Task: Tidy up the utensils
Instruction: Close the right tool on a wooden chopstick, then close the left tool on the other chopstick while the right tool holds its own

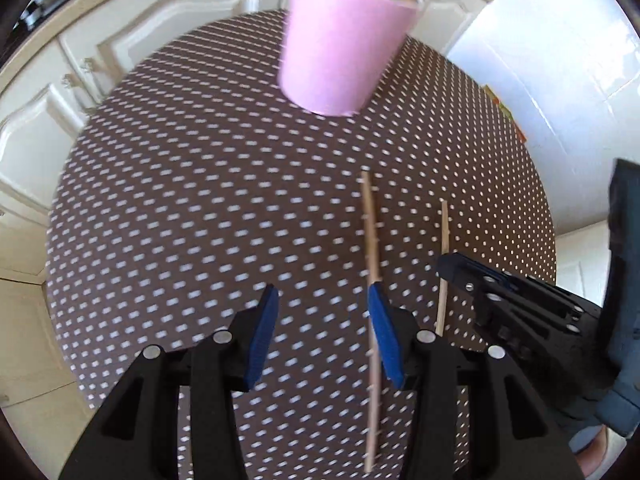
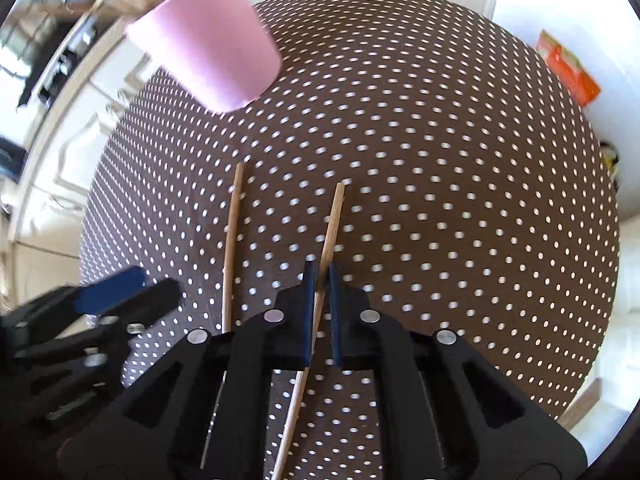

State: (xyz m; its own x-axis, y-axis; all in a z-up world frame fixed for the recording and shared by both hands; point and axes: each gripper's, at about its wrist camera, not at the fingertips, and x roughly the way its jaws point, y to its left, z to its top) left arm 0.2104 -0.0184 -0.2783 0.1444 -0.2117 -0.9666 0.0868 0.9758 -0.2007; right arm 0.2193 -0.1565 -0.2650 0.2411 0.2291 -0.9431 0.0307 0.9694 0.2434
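Two wooden chopsticks lie side by side on the brown dotted tablecloth (image 1: 192,208). My right gripper (image 2: 321,270) points down and is shut on the right chopstick (image 2: 334,216), with its blue pads on either side of the stick; it also shows in the left wrist view as the right gripper (image 1: 448,270) on that chopstick (image 1: 444,224). My left gripper (image 1: 323,292) is open over the cloth with nothing between its pads. The left chopstick (image 1: 370,220) runs under its right finger. A pink cup (image 1: 336,48) holding wooden utensils stands at the far side of the table.
Cream cabinet doors (image 1: 60,100) lie beyond the table's left edge. An orange box (image 2: 568,72) is on the floor past the far right edge. A person's dark blue sleeve (image 1: 624,280) is behind the right gripper. The left gripper (image 2: 152,284) shows at lower left in the right wrist view.
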